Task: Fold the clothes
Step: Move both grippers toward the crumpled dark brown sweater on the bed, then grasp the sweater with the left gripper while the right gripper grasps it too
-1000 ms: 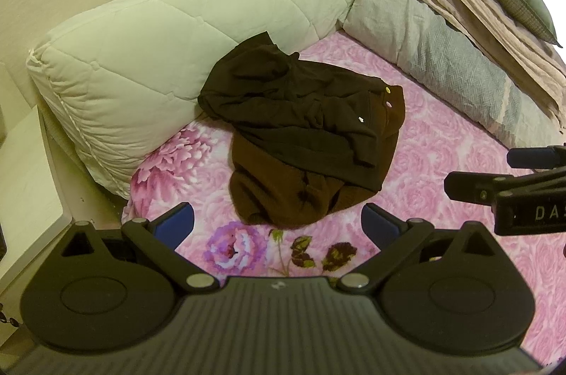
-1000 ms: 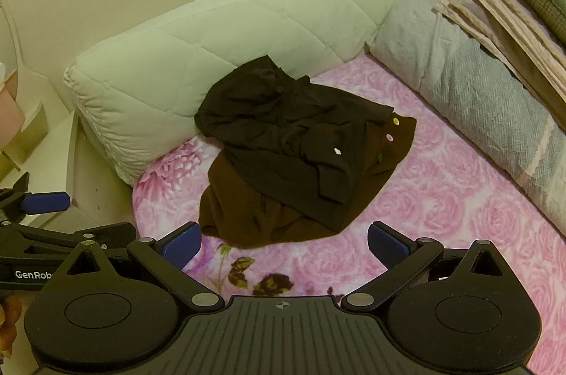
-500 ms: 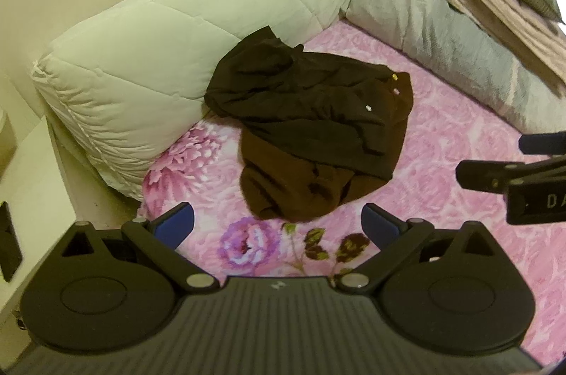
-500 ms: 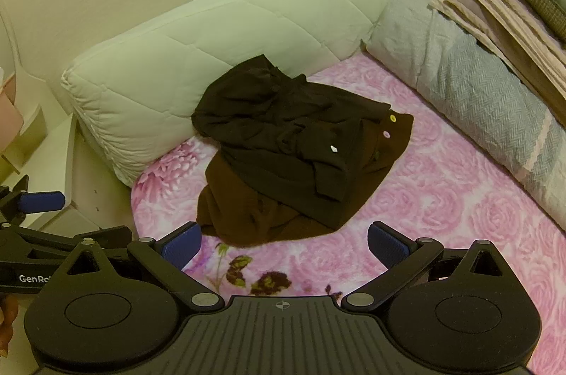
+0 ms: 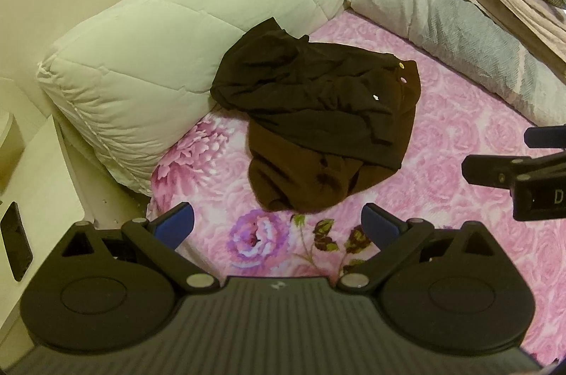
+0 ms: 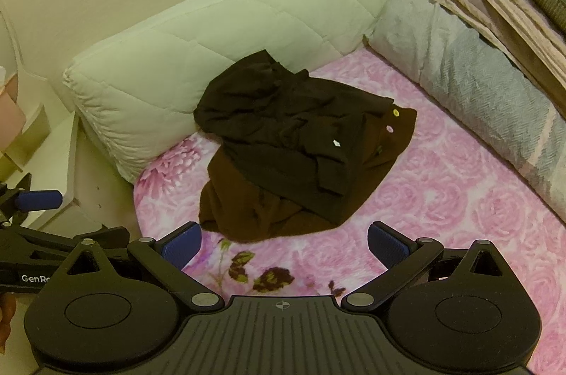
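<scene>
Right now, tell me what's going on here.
A person holds a claw in each hand over a bed. The left claw and the right claw are both open and empty. A crumpled dark garment lies on the pink sheet against a quilted cushion. Folding hasn't begun.

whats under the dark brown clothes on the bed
The pink floral bedsheet shows all round the dark brown clothes, so they rest on it. Anything beneath the heap is covered and cannot be seen.

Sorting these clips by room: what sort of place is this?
Most likely a bedroom. A bed with a pink floral sheet, a quilted cream cushion against the wall and a pile of folded bedding show it; dark brown clothes lie crumpled on the sheet.
</scene>
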`<state>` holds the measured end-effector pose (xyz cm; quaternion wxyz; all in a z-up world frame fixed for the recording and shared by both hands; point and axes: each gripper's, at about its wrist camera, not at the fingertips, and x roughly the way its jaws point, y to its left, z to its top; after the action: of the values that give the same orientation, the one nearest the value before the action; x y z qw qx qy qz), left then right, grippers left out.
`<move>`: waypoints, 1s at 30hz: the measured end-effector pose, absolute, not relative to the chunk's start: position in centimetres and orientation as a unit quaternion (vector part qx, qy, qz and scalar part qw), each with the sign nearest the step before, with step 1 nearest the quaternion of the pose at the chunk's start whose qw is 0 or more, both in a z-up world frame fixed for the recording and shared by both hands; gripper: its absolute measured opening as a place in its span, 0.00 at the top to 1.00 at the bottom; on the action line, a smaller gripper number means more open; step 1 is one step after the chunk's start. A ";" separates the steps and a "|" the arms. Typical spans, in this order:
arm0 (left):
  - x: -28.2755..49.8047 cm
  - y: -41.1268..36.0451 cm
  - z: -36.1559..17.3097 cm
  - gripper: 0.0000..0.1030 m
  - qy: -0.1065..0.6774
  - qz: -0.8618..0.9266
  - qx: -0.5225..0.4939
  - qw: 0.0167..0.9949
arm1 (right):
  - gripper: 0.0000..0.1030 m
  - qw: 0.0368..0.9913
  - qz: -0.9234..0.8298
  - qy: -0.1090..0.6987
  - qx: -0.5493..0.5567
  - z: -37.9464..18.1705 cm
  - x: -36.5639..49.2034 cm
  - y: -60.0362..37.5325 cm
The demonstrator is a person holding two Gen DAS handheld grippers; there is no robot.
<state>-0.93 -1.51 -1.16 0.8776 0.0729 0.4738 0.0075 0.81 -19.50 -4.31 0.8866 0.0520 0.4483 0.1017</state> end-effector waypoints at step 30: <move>16.3 3.7 -10.8 0.03 0.438 -0.105 0.267 0.852 | 0.03 0.886 0.093 0.453 0.035 -8.7 10.2 -19.1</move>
<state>16.35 3.66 -10.79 0.8522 0.2668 0.4377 -0.1045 10.21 -19.15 -8.67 0.8859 0.0354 0.4531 0.0928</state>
